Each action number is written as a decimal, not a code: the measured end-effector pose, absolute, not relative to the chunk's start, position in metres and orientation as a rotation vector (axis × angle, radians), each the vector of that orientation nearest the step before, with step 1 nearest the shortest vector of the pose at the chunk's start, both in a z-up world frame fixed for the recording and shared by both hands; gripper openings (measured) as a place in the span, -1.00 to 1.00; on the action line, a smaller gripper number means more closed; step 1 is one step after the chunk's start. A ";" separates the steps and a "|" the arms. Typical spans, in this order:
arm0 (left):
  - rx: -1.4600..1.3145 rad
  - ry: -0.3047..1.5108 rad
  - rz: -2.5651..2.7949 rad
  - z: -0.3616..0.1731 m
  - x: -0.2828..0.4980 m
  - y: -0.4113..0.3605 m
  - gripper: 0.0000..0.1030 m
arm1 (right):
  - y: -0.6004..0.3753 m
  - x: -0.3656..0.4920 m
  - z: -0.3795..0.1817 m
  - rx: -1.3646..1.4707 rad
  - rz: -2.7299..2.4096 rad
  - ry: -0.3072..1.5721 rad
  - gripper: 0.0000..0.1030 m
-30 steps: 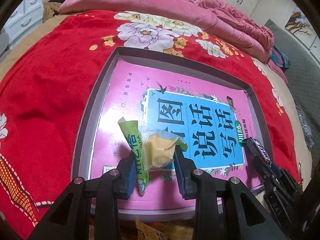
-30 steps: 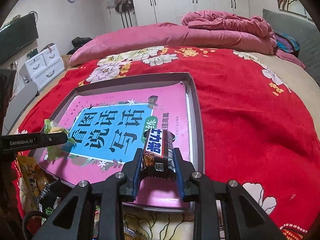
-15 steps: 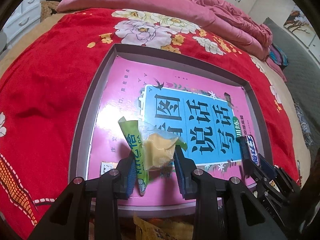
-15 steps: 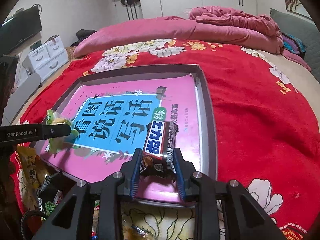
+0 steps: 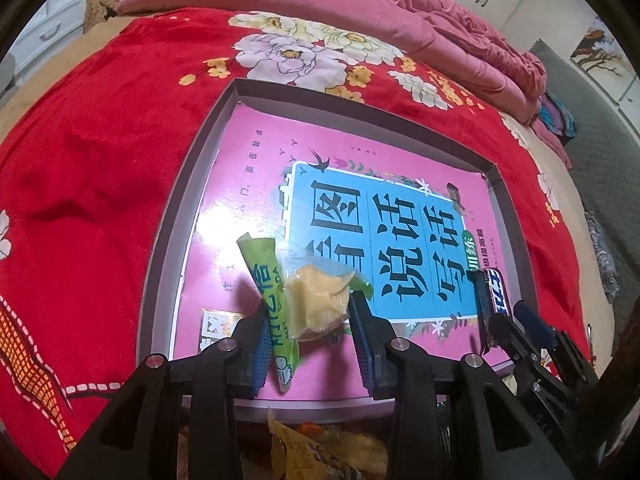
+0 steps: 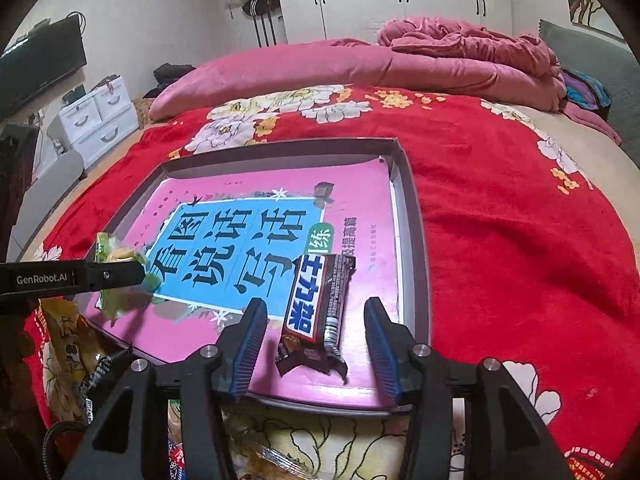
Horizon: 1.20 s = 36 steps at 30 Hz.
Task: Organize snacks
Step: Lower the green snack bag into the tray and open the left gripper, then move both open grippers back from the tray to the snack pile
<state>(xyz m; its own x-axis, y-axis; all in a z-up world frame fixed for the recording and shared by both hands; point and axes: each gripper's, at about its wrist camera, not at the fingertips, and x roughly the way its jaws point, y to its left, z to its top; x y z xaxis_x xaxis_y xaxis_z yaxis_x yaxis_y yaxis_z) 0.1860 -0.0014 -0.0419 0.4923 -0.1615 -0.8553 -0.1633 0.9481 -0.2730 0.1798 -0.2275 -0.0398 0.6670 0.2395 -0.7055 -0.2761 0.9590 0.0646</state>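
- The right gripper hangs over the near right corner of the shallow tray, its fingers spreading apart and clear of the chocolate bar.
- That chocolate bar lies released on the pink book lining the tray, between the two blue pads but touching neither.
- The left gripper is at the tray's near left part. Its fingers are easing open, yet they hold the green-and-clear snack packet, pale yellow pieces showing through the wrapper.
- The packet stands lifted above the book cover, tilted up and away.
- The tray sits on a red floral blanket on the bed.
- More snack bags lie just off the tray's near edge.
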 end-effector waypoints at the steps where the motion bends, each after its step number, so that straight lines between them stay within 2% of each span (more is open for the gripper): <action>1: -0.340 1.062 0.002 -0.041 0.186 -0.001 -0.27 | -0.228 0.180 -0.039 -0.046 0.292 0.787 0.02; 20: -0.361 1.002 -0.021 -0.020 0.178 0.005 0.02 | -0.231 0.175 -0.028 -0.033 0.298 0.750 0.19; 22: -0.365 0.991 -0.026 -0.016 0.176 0.006 0.16 | -0.234 0.174 -0.024 -0.024 0.301 0.735 0.25; 28: -0.354 0.942 -0.044 0.003 0.168 0.008 0.25 | -0.240 0.170 -0.013 0.009 0.310 0.694 0.29; 31: -0.355 0.932 -0.042 0.008 0.164 0.011 0.25 | -0.243 0.164 -0.003 0.036 0.331 0.646 0.45; 36: -0.361 0.927 -0.033 0.010 0.156 0.018 0.26 | -0.244 0.160 0.003 0.049 0.340 0.622 0.47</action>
